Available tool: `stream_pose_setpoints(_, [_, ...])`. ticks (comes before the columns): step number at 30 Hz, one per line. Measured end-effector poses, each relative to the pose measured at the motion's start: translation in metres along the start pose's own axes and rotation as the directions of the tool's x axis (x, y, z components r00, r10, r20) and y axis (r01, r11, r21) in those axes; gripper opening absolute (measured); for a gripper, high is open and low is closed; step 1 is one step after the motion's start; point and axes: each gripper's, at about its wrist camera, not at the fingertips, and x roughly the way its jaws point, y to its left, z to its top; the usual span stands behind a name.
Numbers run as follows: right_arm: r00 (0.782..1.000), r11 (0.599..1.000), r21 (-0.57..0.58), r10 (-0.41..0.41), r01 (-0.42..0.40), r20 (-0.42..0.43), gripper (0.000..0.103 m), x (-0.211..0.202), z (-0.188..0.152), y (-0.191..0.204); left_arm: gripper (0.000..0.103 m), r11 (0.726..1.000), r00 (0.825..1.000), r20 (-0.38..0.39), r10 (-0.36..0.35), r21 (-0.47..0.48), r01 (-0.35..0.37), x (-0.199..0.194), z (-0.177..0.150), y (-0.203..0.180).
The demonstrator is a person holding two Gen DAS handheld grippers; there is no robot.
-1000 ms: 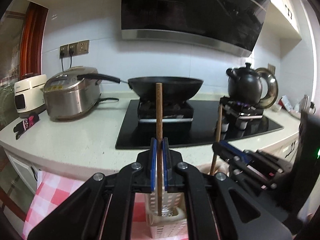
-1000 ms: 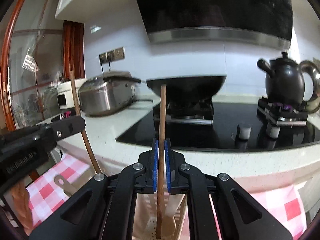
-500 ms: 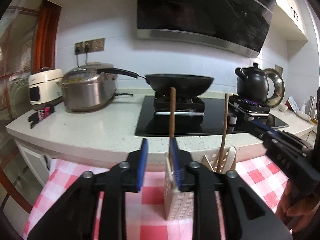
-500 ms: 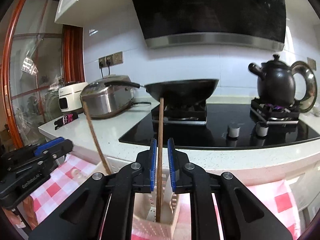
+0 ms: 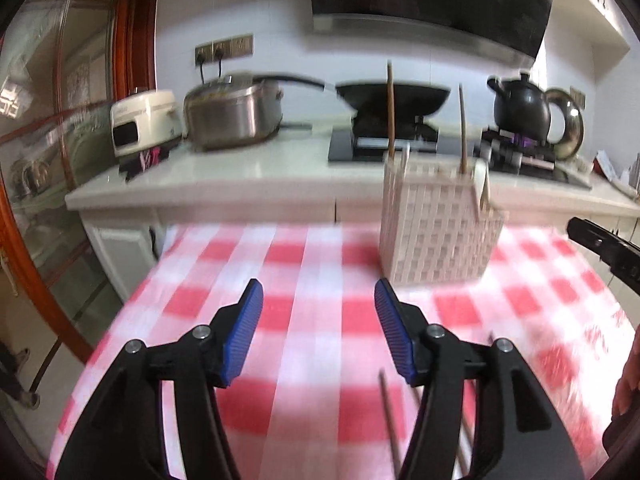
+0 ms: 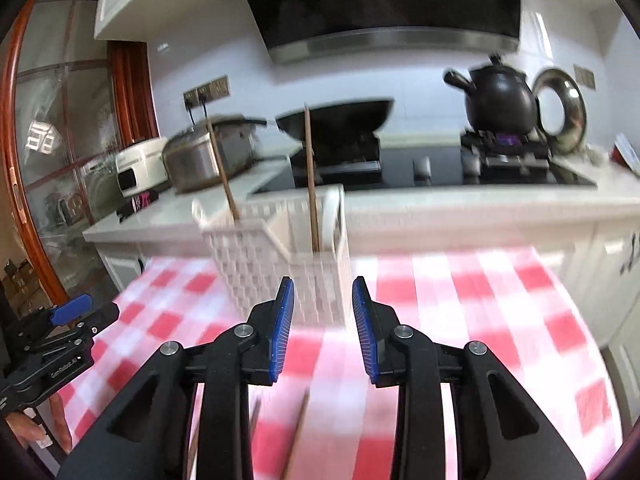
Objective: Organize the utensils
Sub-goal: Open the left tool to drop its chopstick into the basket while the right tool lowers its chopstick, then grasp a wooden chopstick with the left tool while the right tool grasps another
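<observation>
A white slatted utensil basket (image 5: pixel 438 230) (image 6: pixel 280 264) stands on the red-and-white checked tablecloth (image 5: pixel 312 320). Two brown chopsticks stand upright in it, one (image 5: pixel 390 112) (image 6: pixel 224 172) in each end compartment, the other (image 5: pixel 462 128) (image 6: pixel 311 176) beside a white spoon (image 5: pixel 482 184). My left gripper (image 5: pixel 318 330) hangs over the cloth, short of the basket, its jaws opening with nothing between them. The jaws of my right gripper (image 6: pixel 322 330) are opening too, empty, just in front of the basket. More chopsticks (image 5: pixel 390 424) (image 6: pixel 296 436) lie on the cloth under the grippers.
Behind the table runs a white counter (image 5: pixel 248 172) with a steel rice cooker (image 5: pixel 232 114), a black wok (image 5: pixel 394 98) on the hob and a black kettle (image 6: pixel 500 100). A glass door with a wooden frame (image 5: pixel 36 240) stands at the left. A hand (image 5: pixel 628 380) shows at the right edge.
Both grippers let go of the chopsticks, which now stand in the basket. Both drew back from the basket and sank toward the tablecloth, jaws spreading.
</observation>
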Motion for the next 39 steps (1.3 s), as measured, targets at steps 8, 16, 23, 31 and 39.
stream_pose_setpoints(8, [0.986,0.999,-0.002,-0.035,0.035,-0.163,0.031,0.001,-0.058,0.009,0.056,1.0,0.988,-0.154,-0.018,-0.026,0.014,0.008,-0.048,0.007])
stream_pose_setpoints(16, [0.947,0.999,-0.016,-0.033,0.029,-0.32,0.031,0.018,-0.085,0.02,0.056,0.997,0.965,-0.258,-0.042,-0.067,0.026,0.015,-0.071,0.018])
stream_pose_setpoints(23, [0.923,0.999,-0.039,-0.034,0.021,-0.383,0.031,0.036,-0.092,0.03,0.056,0.997,0.959,-0.278,-0.056,-0.073,0.037,0.016,-0.08,0.02])
stream_pose_setpoints(31, [0.904,0.993,-0.107,-0.086,0.045,-0.418,0.03,0.049,-0.093,0.042,0.057,0.996,0.958,-0.276,-0.072,-0.07,0.055,0.016,-0.079,0.018])
stream_pose_setpoints(39, [0.902,0.985,-0.163,-0.122,0.059,-0.413,0.007,0.052,-0.093,0.047,0.057,0.996,0.952,-0.295,-0.085,-0.06,0.071,0.02,-0.079,0.011])
